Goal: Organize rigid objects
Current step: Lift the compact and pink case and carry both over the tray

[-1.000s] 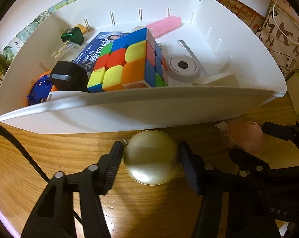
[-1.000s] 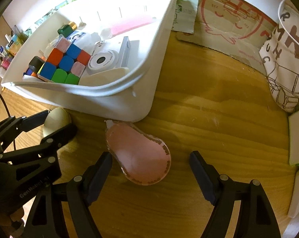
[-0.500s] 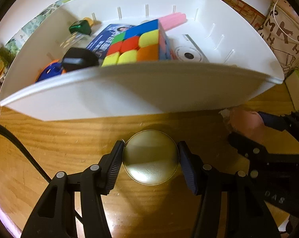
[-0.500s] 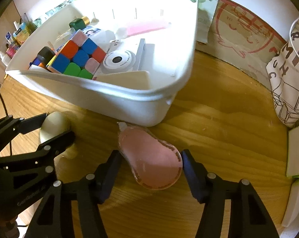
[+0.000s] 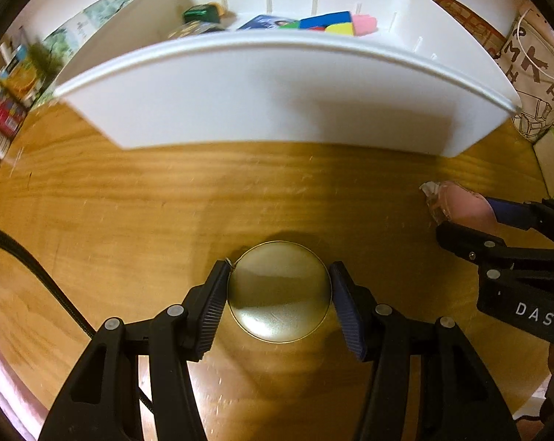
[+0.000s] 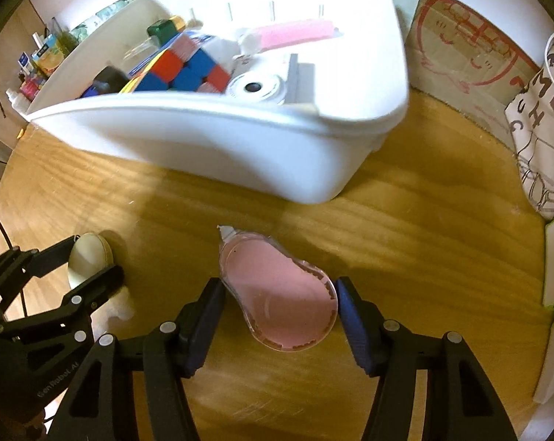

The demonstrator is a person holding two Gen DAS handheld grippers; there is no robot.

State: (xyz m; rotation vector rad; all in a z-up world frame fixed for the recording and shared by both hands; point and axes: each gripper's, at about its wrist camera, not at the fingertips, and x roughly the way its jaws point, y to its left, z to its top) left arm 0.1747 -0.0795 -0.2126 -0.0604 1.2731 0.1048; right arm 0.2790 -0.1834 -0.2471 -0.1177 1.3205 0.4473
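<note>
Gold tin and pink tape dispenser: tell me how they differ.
The gold tin is round, opaque and metallic; the pink tape dispenser is teardrop-shaped, with a clear shell and a white tip. The tin sits in the left gripper, the dispenser in the right gripper. Both are gripped, in front of the white bin.

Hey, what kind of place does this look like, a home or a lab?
Most likely a home: a worn wooden tabletop, a white bin of odds and ends like a colour cube, and a printed tote bag alongside.
</note>
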